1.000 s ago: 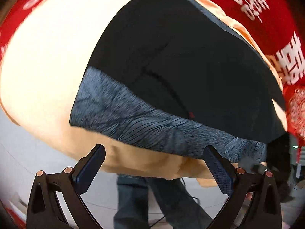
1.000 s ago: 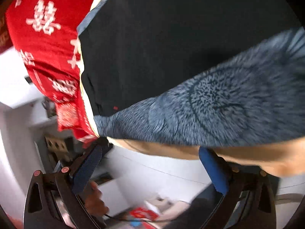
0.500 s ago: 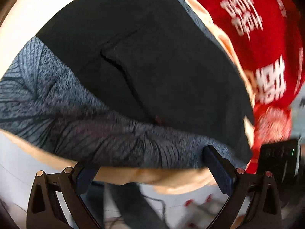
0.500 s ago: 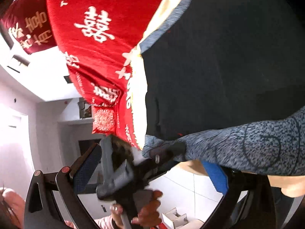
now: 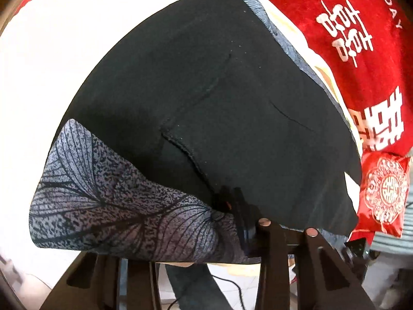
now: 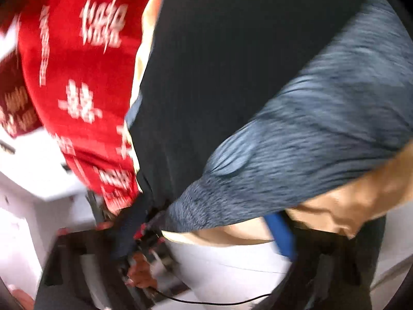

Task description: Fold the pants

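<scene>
1. Our left tongs, wide half a second ago, are now closed on the patterned waistband of the pants.
2. The pants lie flat on the cream bed, beside the red blanket.
3. Our right tongs look wide at the same waistband, but blur hides the grip, so we cannot tell.
4. We judge the fold can begin soon.

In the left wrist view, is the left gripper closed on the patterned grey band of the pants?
Yes: the left gripper has its fingers drawn together on the bunched patterned grey band of the black pants.
</scene>
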A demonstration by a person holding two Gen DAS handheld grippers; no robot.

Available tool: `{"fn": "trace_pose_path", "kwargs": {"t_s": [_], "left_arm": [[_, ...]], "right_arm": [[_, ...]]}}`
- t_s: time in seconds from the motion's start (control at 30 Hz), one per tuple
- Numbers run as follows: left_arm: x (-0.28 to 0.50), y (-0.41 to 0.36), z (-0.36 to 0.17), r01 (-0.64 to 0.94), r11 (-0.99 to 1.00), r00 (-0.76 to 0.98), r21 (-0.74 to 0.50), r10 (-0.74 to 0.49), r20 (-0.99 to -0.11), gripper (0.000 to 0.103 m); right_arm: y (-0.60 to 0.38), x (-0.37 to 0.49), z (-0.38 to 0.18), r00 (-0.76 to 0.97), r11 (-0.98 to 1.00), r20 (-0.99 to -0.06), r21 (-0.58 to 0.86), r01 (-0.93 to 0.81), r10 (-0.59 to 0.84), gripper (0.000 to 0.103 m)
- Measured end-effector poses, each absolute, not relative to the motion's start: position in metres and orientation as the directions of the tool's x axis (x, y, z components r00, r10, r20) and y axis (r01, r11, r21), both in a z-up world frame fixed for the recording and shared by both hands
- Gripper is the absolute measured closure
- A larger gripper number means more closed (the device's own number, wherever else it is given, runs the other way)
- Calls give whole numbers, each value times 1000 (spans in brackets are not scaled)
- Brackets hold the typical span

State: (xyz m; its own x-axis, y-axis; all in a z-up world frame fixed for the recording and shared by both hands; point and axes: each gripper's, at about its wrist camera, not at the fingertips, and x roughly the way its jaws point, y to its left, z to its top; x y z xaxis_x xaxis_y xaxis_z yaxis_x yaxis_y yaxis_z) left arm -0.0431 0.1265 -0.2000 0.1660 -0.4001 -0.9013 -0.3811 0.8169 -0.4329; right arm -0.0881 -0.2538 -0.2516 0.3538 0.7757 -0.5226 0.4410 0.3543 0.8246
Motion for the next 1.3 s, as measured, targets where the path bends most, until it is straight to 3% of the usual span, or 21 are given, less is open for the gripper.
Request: {"fn": "trace_pose_path", "kwargs": {"t_s": [0.03,0.07,0.1,0.13,0.27,0.5,0.77,1.0,1.1,1.13,1.17,1.2,1.23,1.27,1.3], "left_arm": [[-43,127,-199,-368,825,160,-428,-398,-903,64],[-42,126,-199,-349,840,149,-415,-388,-910,64],[-42,123,-200,-335,851,140,-404,-379,-915,65],[-40,120,-199,-320,864,132,-390,-367,-921,70],[-36,122,-185,-312,857,142,-410,-384,-912,79],[2,119,-127,-293,848,230,-442,-386,-893,79],[133,105,-105,-276,884,333,-377,-280,-900,79],[228,101,-170,-335,923,273,-190,-97,-957,78],[239,100,-188,-364,917,234,-162,-79,-969,72],[239,101,-186,-371,914,231,-167,-84,-969,70],[240,102,-181,-373,911,227,-173,-91,-970,64],[238,103,-175,-374,912,228,-168,-85,-970,57],[235,105,-166,-376,915,237,-144,-55,-970,42],[231,106,-156,-379,919,250,-111,-13,-968,33],[226,106,-146,-379,921,265,-86,19,-964,33]], "right_arm": [[-260,-91,-256,376,316,-515,820,477,770,53],[-263,-92,-260,393,274,-503,817,508,770,63],[-267,-93,-262,404,245,-500,808,535,766,86],[-270,-94,-260,412,231,-503,801,552,760,93],[-271,-79,-208,382,389,-577,795,465,722,95],[-266,6,-131,289,586,-636,771,249,715,95],[-262,173,-131,167,661,-680,733,160,714,91],[-237,276,-220,4,762,-770,631,148,637,91],[-239,285,-240,-17,750,-759,640,169,651,90],[-239,285,-240,-23,737,-746,652,176,665,81],[-239,286,-236,-24,724,-732,669,168,681,59],[-239,285,-229,-20,713,-719,685,148,695,47],[-237,284,-218,-14,707,-710,698,116,704,30],[-236,281,-208,-8,711,-713,698,92,701,28],[-234,278,-194,9,726,-728,685,56,686,28]]}}
